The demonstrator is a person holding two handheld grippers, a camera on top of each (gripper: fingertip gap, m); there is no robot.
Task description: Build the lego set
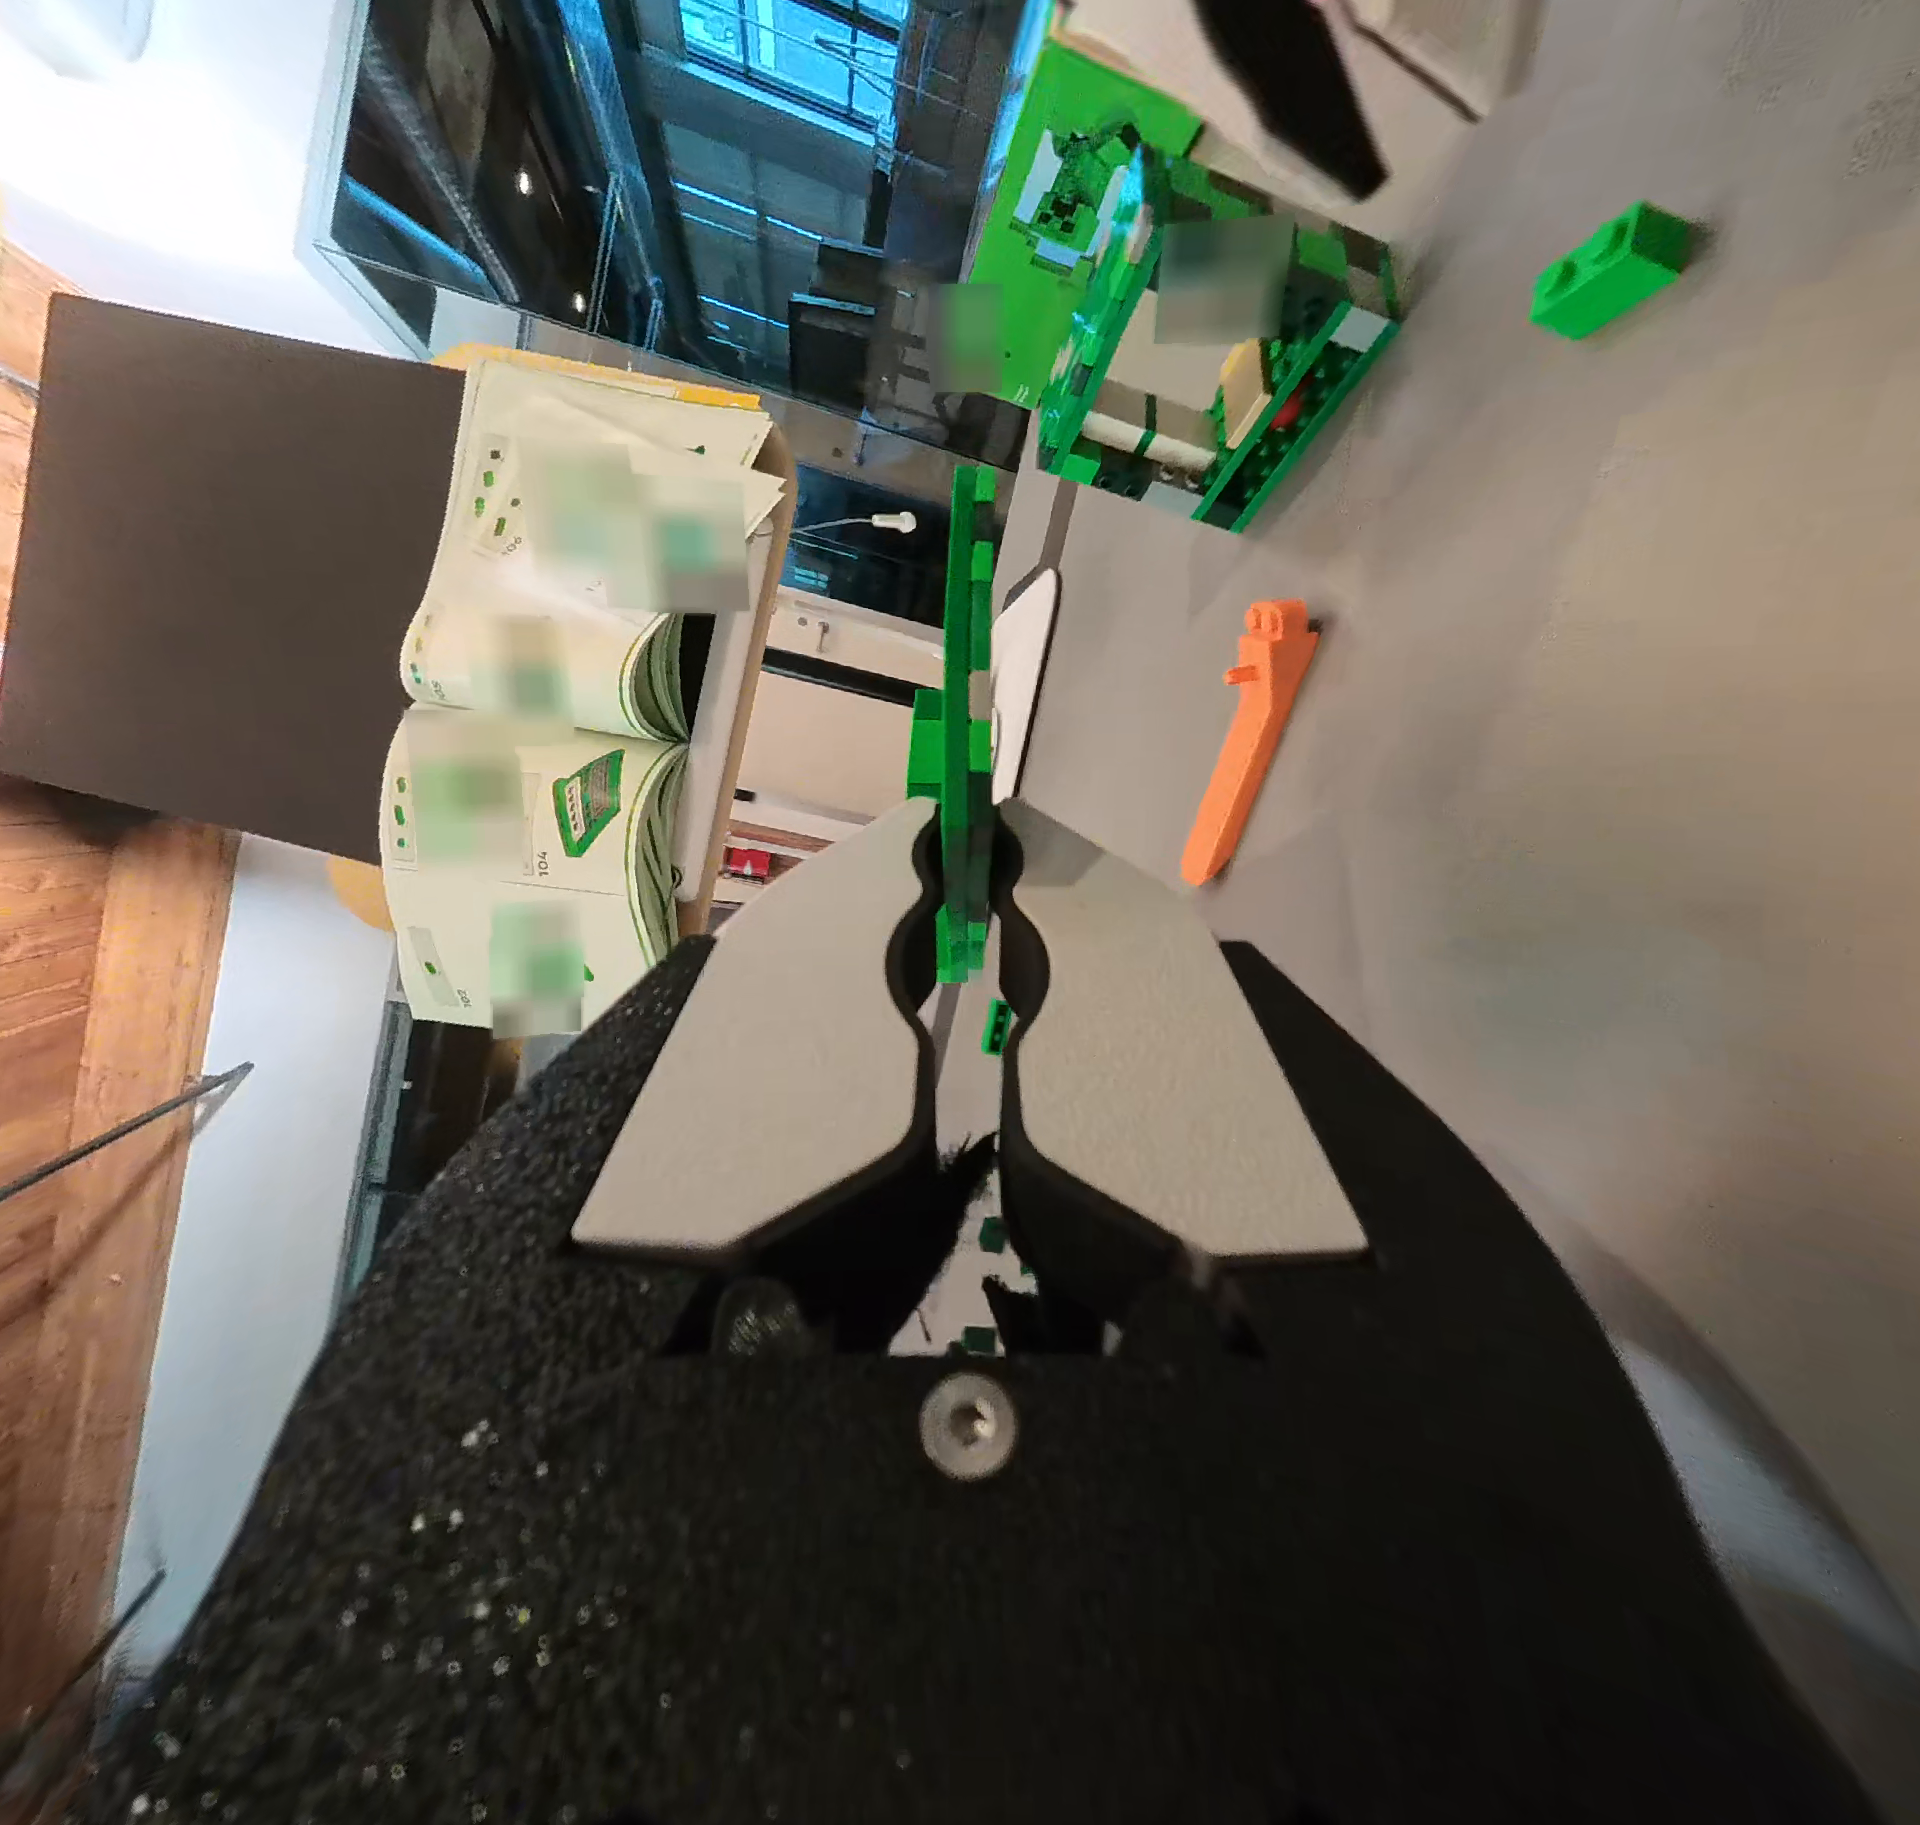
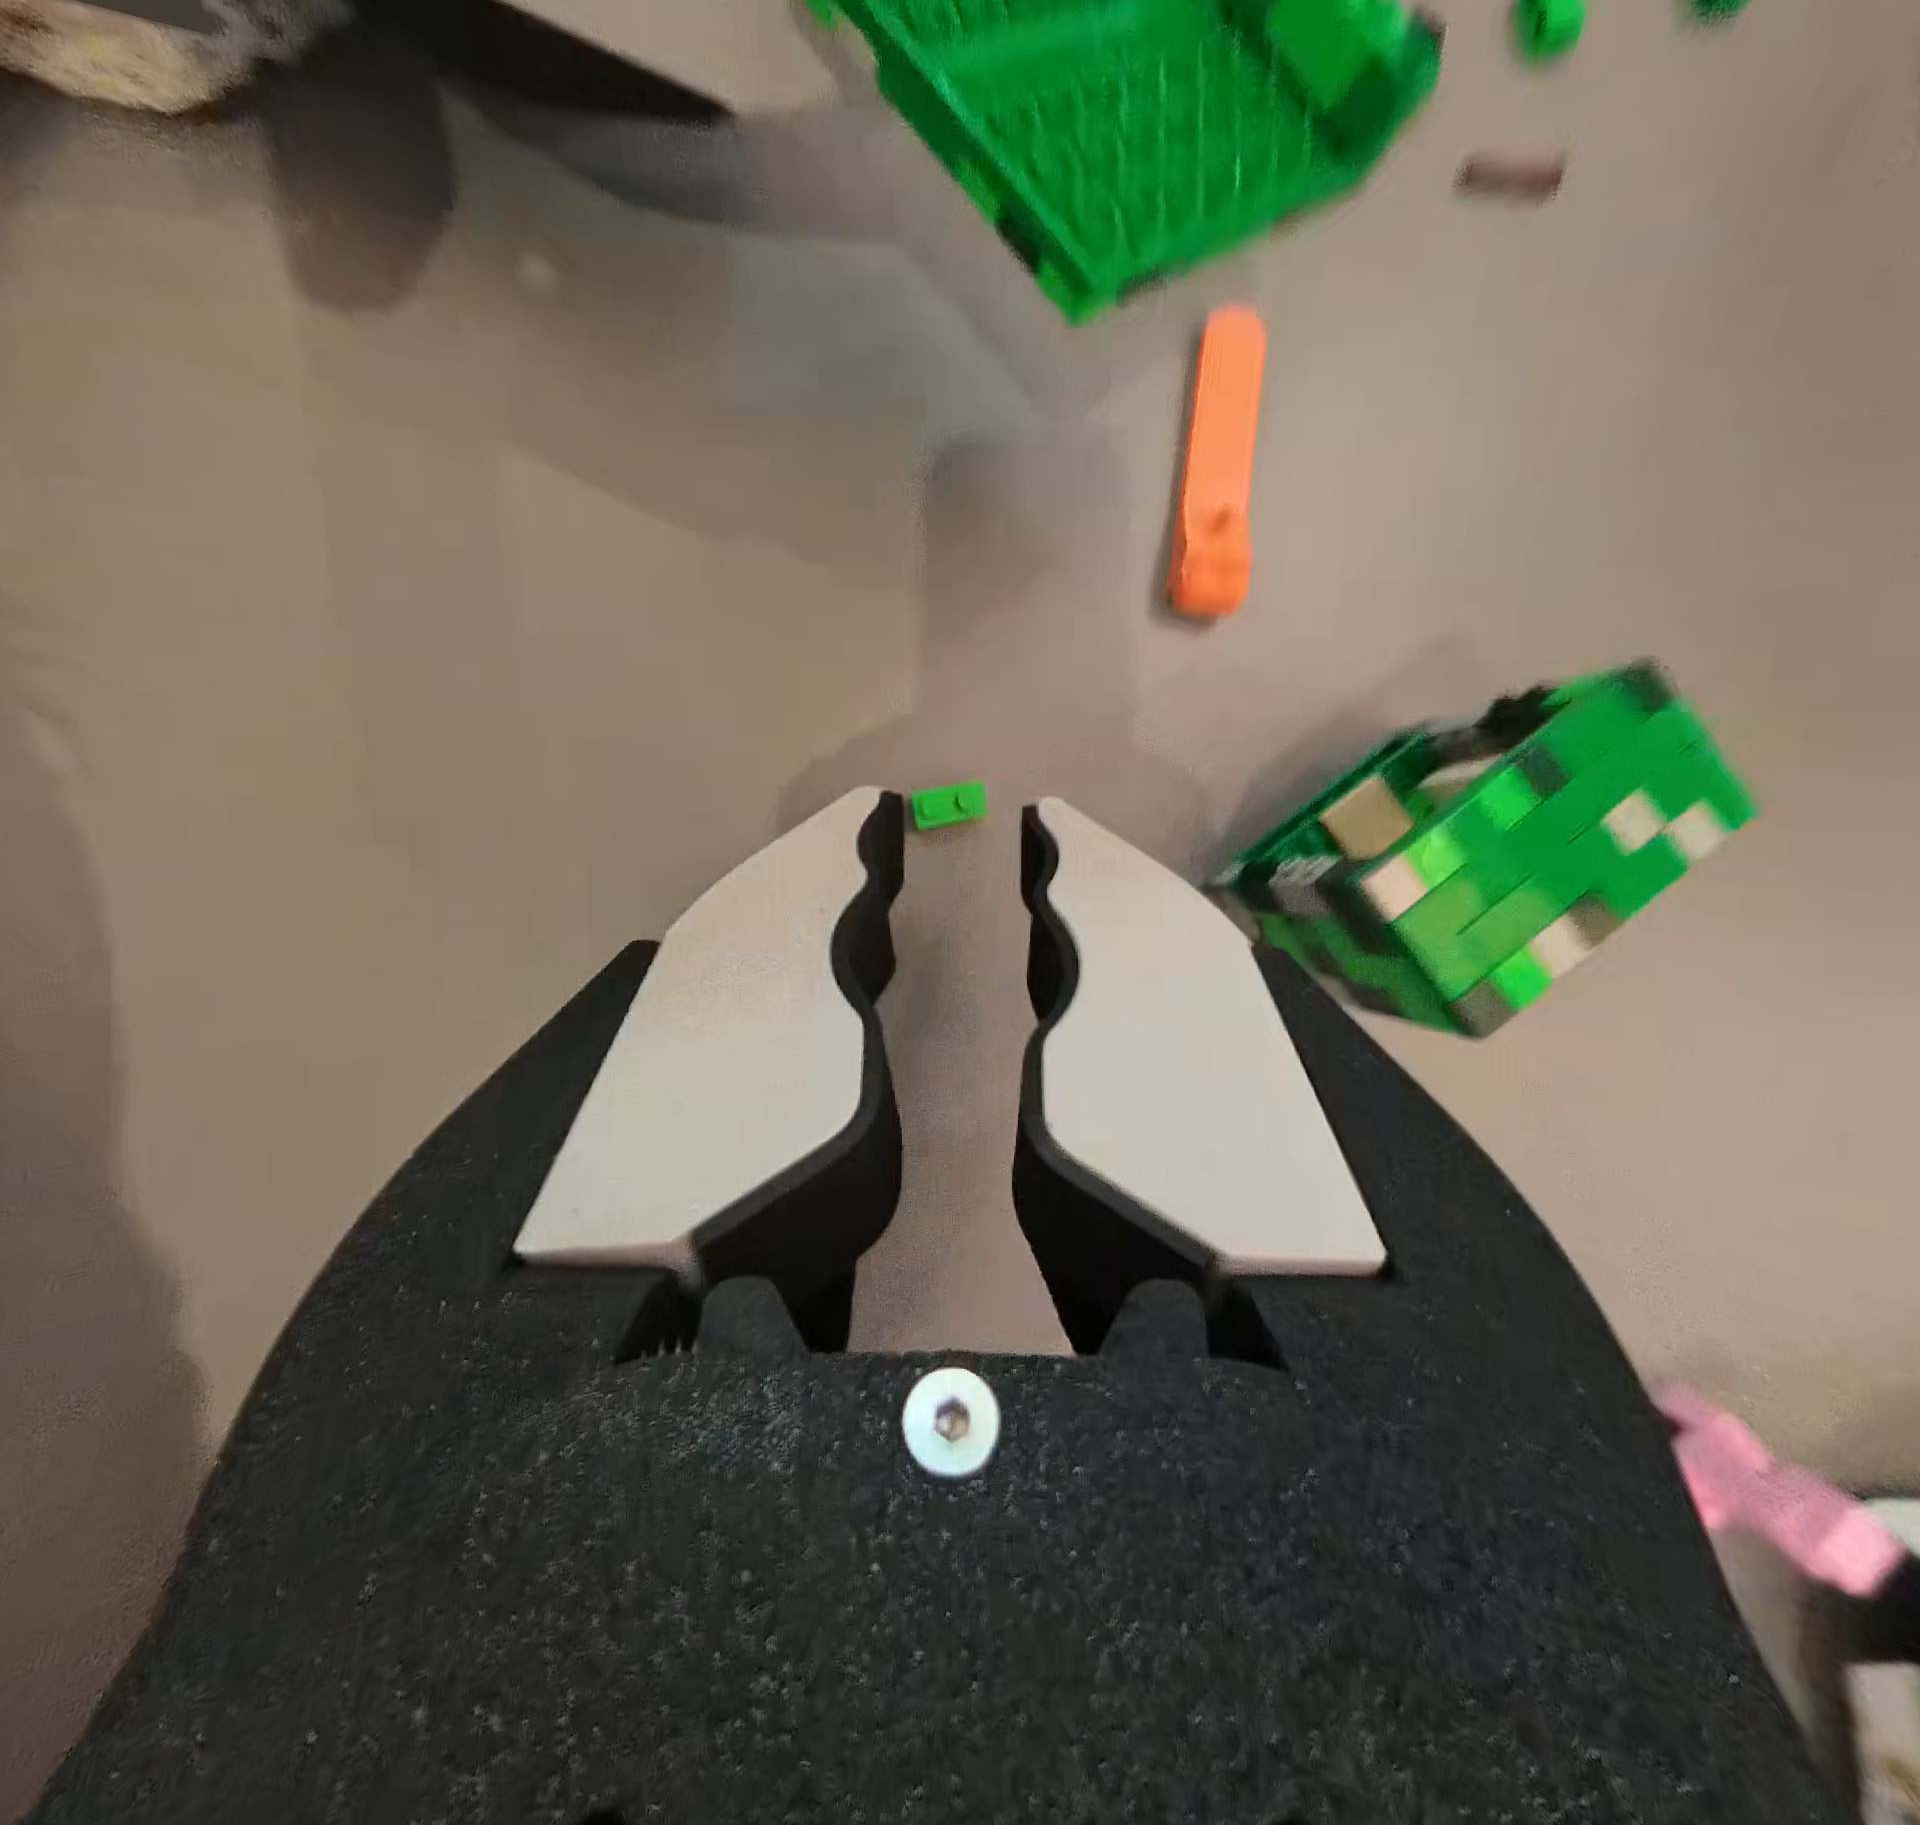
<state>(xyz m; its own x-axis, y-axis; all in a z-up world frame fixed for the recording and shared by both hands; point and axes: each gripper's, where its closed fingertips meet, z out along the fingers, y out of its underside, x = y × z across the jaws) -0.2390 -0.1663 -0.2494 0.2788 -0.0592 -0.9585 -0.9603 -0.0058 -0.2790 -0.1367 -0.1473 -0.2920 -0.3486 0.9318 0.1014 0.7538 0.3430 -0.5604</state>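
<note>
My left gripper (image 1: pixel 966 825) is shut on a flat green plate assembly (image 1: pixel 971 622), seen edge-on and held off the grey table (image 1: pixel 1558 840). The same assembly (image 2: pixel 1122 82) shows blurred at the top of the right wrist view. My right gripper (image 2: pixel 951 809) is open, its tips low over the table. A small green two-stud plate (image 2: pixel 948 805) lies on the table between the tips, touching neither. A green and grey cube-shaped build (image 2: pixel 1486 850) sits to the right of the right gripper, and it also shows in the left wrist view (image 1: pixel 1226 352).
An orange brick separator (image 2: pixel 1216 466) lies on the table between the cube build and the held assembly. A loose green brick (image 1: pixel 1616 269) and small green pieces (image 2: pixel 1548 4) lie farther off. An open instruction booklet (image 1: pixel 540 684) stands past the table edge. Something pink (image 2: pixel 1766 1505) lies at lower right. About 11 cm separates my left fingertips from my right.
</note>
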